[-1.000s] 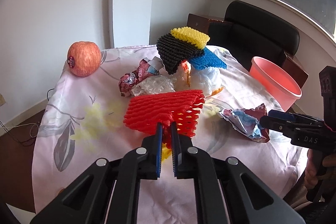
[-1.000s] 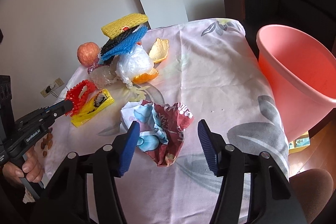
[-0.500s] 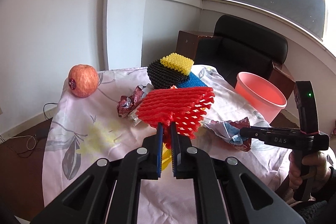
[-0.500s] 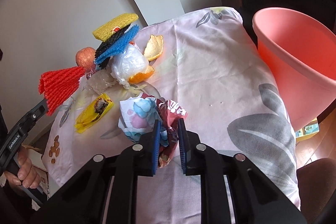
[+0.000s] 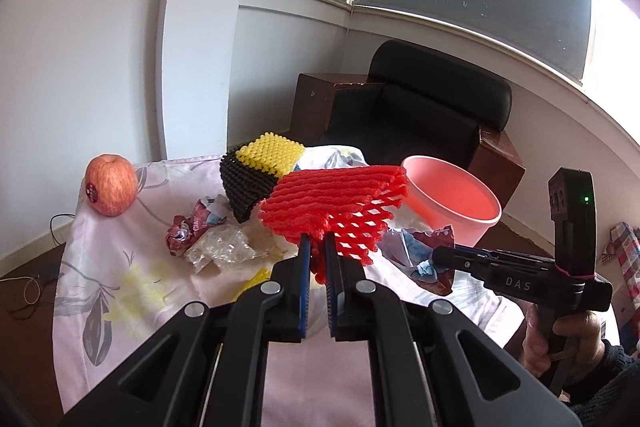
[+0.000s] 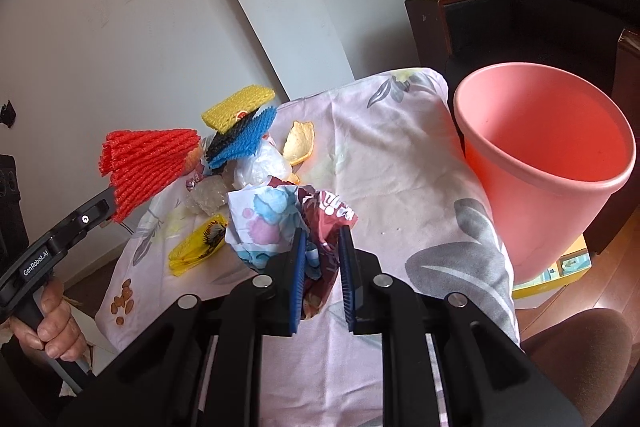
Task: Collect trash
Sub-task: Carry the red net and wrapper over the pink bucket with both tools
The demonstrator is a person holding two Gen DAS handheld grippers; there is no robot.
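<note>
With my left gripper [image 5: 316,251] jaws clamped on the light, springy red foam net [image 5: 336,203] and right gripper [image 6: 322,255] jaws pinching the crumpled wrapper [image 6: 280,219], both above the table [image 6: 400,187], I judge edge grips adequate.

Apple [image 6: 193,159] mostly hidden (behind red foam net [image 6: 146,167]).

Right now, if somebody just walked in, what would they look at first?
Probably the bright red foam net, pinched in the left gripper and held up above the table. Next, the crumpled snack wrapper clamped in the right gripper, and the big pink bucket standing open at the table's right edge. Behind them sits a pile of yellow, black and blue foam nets.
</note>
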